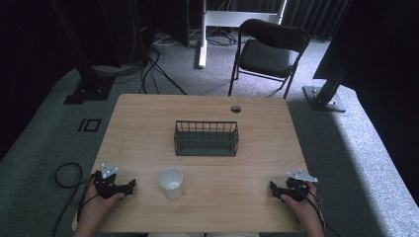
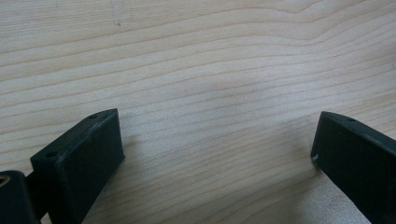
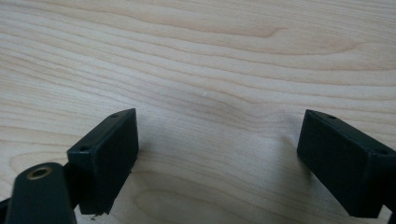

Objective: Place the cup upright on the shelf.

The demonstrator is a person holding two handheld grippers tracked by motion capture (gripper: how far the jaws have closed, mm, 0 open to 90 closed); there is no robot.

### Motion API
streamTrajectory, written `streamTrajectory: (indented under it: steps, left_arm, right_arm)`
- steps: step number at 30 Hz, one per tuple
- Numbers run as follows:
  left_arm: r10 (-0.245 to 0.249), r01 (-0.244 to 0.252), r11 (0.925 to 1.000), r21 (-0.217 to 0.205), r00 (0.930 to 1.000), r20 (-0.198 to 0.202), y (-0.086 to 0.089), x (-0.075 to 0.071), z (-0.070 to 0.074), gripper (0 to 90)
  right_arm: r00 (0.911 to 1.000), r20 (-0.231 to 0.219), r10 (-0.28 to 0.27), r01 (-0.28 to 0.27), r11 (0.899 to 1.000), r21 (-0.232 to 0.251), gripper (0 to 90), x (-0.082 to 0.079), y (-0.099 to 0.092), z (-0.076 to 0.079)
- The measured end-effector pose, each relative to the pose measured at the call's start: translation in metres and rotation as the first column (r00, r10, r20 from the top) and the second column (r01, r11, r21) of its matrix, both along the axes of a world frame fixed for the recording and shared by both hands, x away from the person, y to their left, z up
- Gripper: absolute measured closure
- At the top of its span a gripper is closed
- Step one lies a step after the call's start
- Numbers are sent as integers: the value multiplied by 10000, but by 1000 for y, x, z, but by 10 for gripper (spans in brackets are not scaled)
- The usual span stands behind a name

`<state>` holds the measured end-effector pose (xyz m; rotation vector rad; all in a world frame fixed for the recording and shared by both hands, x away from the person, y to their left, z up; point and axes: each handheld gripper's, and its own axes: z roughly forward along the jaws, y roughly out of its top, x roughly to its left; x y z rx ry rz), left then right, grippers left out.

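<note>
A white cup (image 1: 171,182) stands upright near the front middle of the wooden table (image 1: 148,128). Behind it, at the table's centre, sits a dark wire basket (image 1: 206,138) with nothing visible inside. My left gripper (image 1: 129,185) rests on the table at the front left, a short way left of the cup, held by a hand. My right gripper (image 1: 272,187) rests at the front right, well clear of the cup. In the left gripper view my left gripper (image 2: 217,140) stands open over bare wood. My right gripper (image 3: 217,135) is likewise open over bare wood.
A round cable hole (image 1: 235,108) sits near the table's far edge. Beyond the table stands a black folding chair (image 1: 269,52), with dark stand legs (image 1: 86,84) and cables on the grey carpet at the left and right.
</note>
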<state>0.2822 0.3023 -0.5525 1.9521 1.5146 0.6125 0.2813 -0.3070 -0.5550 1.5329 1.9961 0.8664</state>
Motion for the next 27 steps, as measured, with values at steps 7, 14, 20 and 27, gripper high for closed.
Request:
streamTrajectory:
  steps: [7, 14, 20, 27]
  left_arm:
    - [1, -1, 10000, 4, 10000, 3, 0, 0, 0, 26]
    - [-1, 1, 10000, 2, 10000, 3, 0, 0, 0, 26]
    - [5, -5, 10000, 0, 10000, 3, 0, 0, 0, 26]
    - [2, -2, 10000, 1, 10000, -1, 0, 0, 0, 26]
  right_arm:
    - [9998, -12, 207, -207, 9997, 147, 125, -3, -2, 0]
    - [9988, -26, 493, -493, 9988, 65, 118, -4, -4, 0]
    - [9984, -36, 567, -567, 9984, 67, 117, -4, -4, 0]
    - [9981, -11, 618, -618, 9980, 106, 117, -4, -5, 0]
